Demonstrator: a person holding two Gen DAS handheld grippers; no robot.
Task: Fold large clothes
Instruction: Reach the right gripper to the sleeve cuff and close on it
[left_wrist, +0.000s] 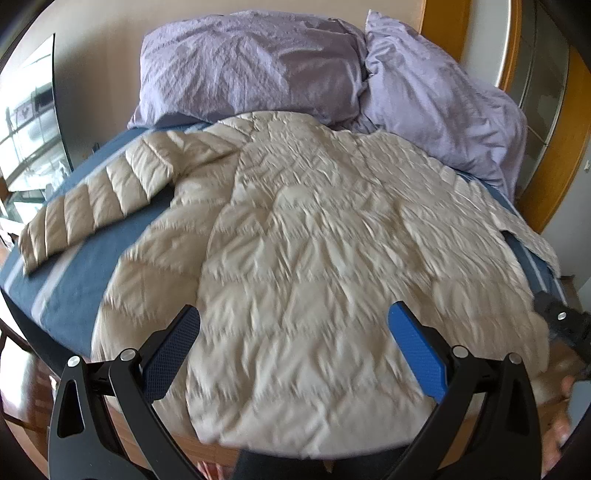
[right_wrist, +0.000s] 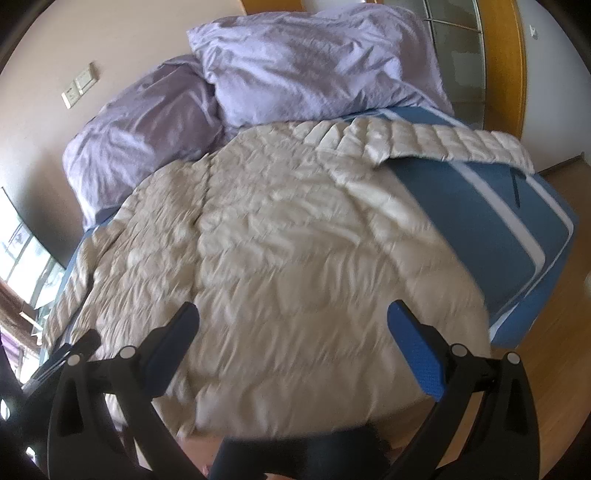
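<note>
A large beige quilted puffer jacket (left_wrist: 314, 258) lies spread flat on a blue bed (left_wrist: 70, 299), hem toward me; it also shows in the right wrist view (right_wrist: 280, 266). Its left sleeve (left_wrist: 96, 199) stretches out to the left. Its right sleeve (right_wrist: 436, 142) stretches out to the right over the bed's edge. My left gripper (left_wrist: 293, 328) is open and empty, held above the jacket's lower part. My right gripper (right_wrist: 293, 328) is open and empty above the hem. The right gripper's body shows at the right edge of the left wrist view (left_wrist: 565, 328).
Two lilac pillows (left_wrist: 251, 62) (left_wrist: 439, 107) lie at the head of the bed against the wall. The blue sheet with white stripes (right_wrist: 491, 214) is bare to the right. Wooden floor (right_wrist: 554, 354) lies beyond the bed's edge. A window (left_wrist: 33, 122) is at left.
</note>
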